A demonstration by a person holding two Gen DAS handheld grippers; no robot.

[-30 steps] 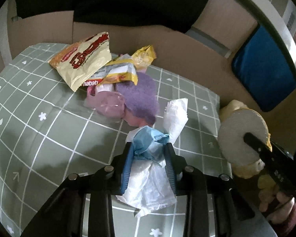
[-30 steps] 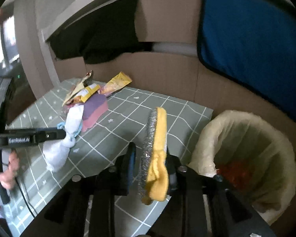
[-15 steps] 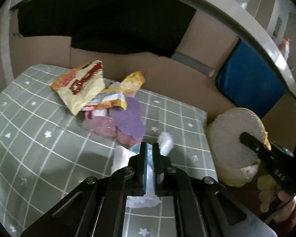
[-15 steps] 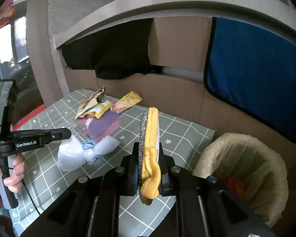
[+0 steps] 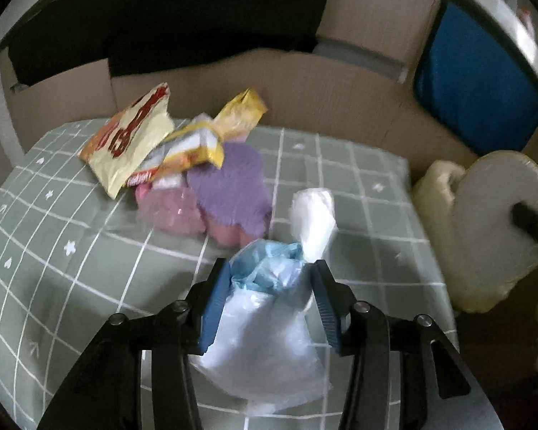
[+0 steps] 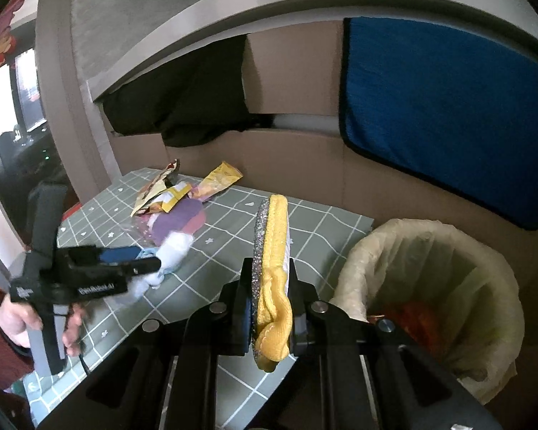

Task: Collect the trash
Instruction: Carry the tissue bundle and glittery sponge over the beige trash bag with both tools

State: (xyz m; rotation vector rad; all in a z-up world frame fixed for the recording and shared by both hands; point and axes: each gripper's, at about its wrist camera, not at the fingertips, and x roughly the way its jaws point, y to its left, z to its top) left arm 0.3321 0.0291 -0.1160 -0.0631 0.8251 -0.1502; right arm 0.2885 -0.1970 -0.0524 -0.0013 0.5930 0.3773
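My left gripper is open, its jaws standing wide around a white and blue plastic bag that lies on the green checked tablecloth. The bag also shows in the right wrist view beside the left gripper. My right gripper is shut on a yellow and silver scouring sponge, held above the table edge, left of the lined trash bin. Snack wrappers, a purple cloth and a pink bag lie beyond.
Cardboard walls rise behind the table. A blue cloth hangs on the right wall above the bin. The bin's rim and the sponge's face show at the right of the left wrist view.
My left gripper was shut half a second ago and has opened wide around the bag again. My right gripper with the sponge has risen a little.
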